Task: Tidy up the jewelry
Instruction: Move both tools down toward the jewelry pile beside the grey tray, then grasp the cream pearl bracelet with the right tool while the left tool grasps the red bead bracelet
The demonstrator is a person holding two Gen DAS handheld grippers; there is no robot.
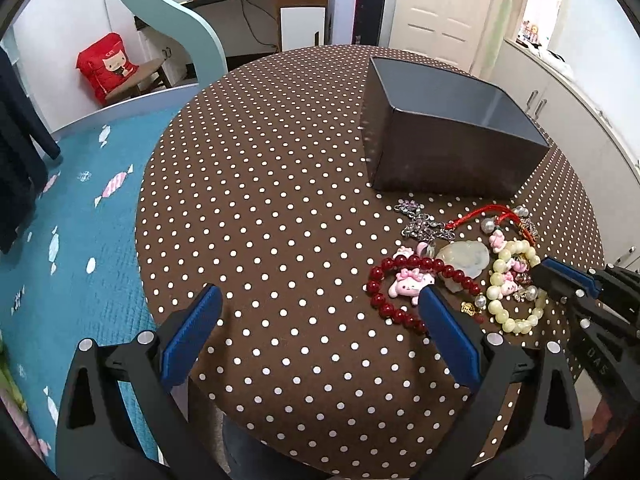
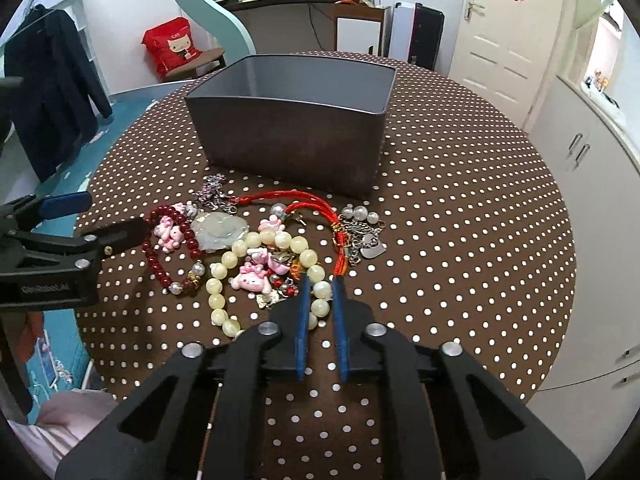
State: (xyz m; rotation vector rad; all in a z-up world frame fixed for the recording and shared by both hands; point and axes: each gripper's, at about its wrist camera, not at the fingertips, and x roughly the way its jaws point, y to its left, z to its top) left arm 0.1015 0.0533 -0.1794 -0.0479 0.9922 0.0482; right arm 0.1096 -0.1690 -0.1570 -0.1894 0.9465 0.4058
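A pile of jewelry lies on the polka-dot table (image 2: 460, 240) in front of an empty grey box (image 2: 292, 120), also in the left wrist view (image 1: 452, 128). It holds a red bead bracelet (image 2: 154, 258), a cream bead bracelet (image 2: 218, 286), a jade pendant (image 2: 222, 230), a red cord (image 2: 316, 210), pink charms (image 2: 250, 276) and silver chains (image 2: 364, 236). My right gripper (image 2: 320, 286) is shut on the cream bead bracelet (image 1: 516, 322). My left gripper (image 1: 320, 296) is open and empty, its right finger beside the red bead bracelet (image 1: 378, 298).
A bed with a teal cover (image 1: 80, 240) lies left of the table. White cabinets (image 2: 592, 200) stand on the right. A door (image 2: 504, 24), a desk and a red bag (image 2: 172, 46) are behind.
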